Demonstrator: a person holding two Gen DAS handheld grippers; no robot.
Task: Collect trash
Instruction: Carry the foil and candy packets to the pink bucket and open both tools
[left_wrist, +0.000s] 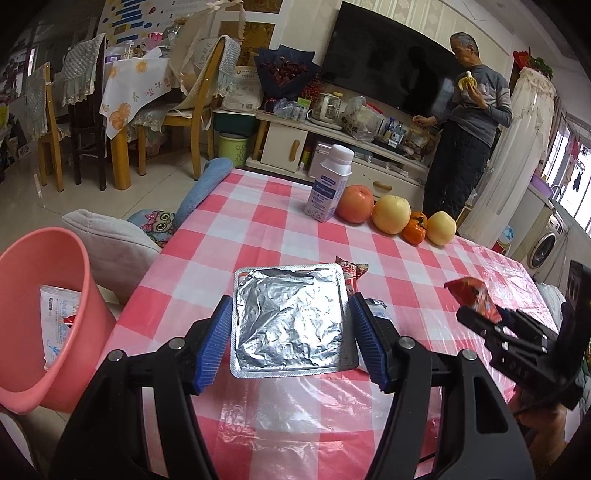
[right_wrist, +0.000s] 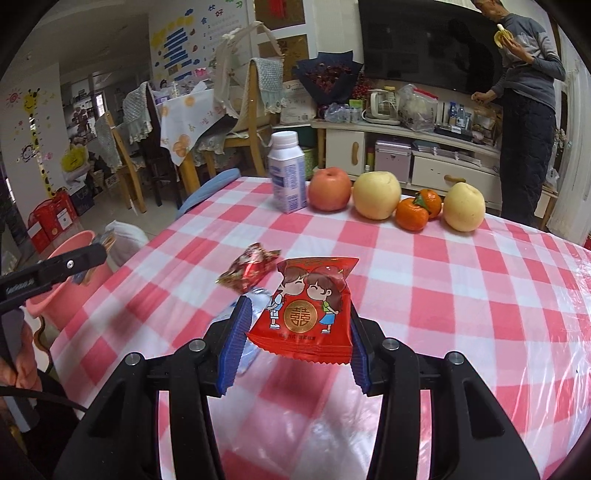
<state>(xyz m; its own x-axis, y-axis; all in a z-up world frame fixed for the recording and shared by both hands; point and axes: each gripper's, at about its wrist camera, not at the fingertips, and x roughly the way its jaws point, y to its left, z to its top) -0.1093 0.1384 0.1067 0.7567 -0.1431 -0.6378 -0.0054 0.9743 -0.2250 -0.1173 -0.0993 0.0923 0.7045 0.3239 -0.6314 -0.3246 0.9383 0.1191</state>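
Trash was held in both grippers above the checked desk (left_wrist: 280, 229), the pink bin (left_wrist: 44, 317) standing off its left edge.

The foil blister sheet (left_wrist: 290, 321) was pinched flat by the left gripper (left_wrist: 291, 338), its jaws on its side edges, long axis running away from the camera; it could buckle and slip. The red snack packet (right_wrist: 308, 308) was nipped by the right gripper (right_wrist: 295, 343), upright, and might be dropped short of the bin.

Crinkled shiny foil blister pack (left_wrist: 290, 319); glossy red wrapper (right_wrist: 308, 308) (probably plastic); smooth pink plastic bin (left_wrist: 27, 280).
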